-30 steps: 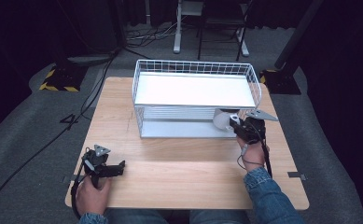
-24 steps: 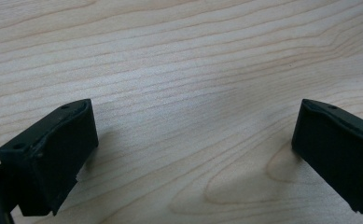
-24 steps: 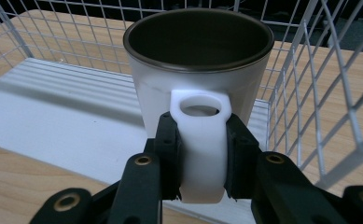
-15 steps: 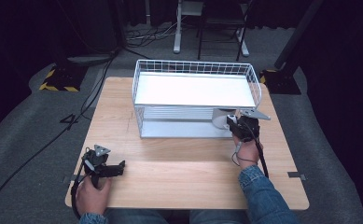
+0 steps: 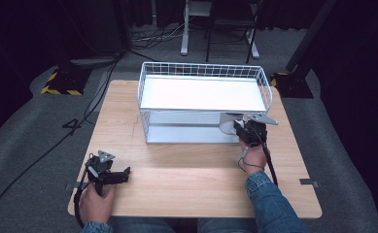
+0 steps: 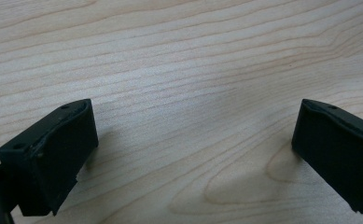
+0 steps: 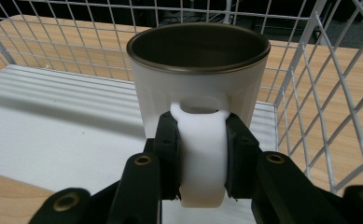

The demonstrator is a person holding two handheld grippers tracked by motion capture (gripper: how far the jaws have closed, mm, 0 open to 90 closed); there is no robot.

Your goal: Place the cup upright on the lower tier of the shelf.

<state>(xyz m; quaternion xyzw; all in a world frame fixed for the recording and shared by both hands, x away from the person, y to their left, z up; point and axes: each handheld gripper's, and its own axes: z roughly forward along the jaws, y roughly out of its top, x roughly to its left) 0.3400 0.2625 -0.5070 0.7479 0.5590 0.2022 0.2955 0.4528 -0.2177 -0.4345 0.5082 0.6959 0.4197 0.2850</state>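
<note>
The wooden table (image 5: 196,170) carries a white wire rack (image 5: 202,99) with two levels, set toward twelve o'clock on its top: a solid white upper shelf and a ribbed white lower tray (image 7: 53,116) under it. At the rack's right end, about two o'clock from the table's middle, the right gripper (image 5: 242,127) reaches into the lower level. Its own view shows both black jaws closed tight on the white handle (image 7: 202,154) of a white mug (image 7: 198,79) with a dark inside. The mug stands upright, mouth up, over the right end of the lower tray, with the wire side wall (image 7: 328,93) just beside it at three o'clock; whether its base touches the tray or hangs just above it cannot be told.

The left gripper (image 5: 110,175) rests near the table's front left corner, at about eight o'clock, jaws spread wide with nothing between them, only bare wood (image 6: 188,93) below.

The step in hand looks like placing the mug on the lower tray, or else lifting it out. If placing, the next move calls for settling the base flat, then opening the jaws and drawing straight back toward six o'clock, clear of the upper shelf and wire wall.
</note>
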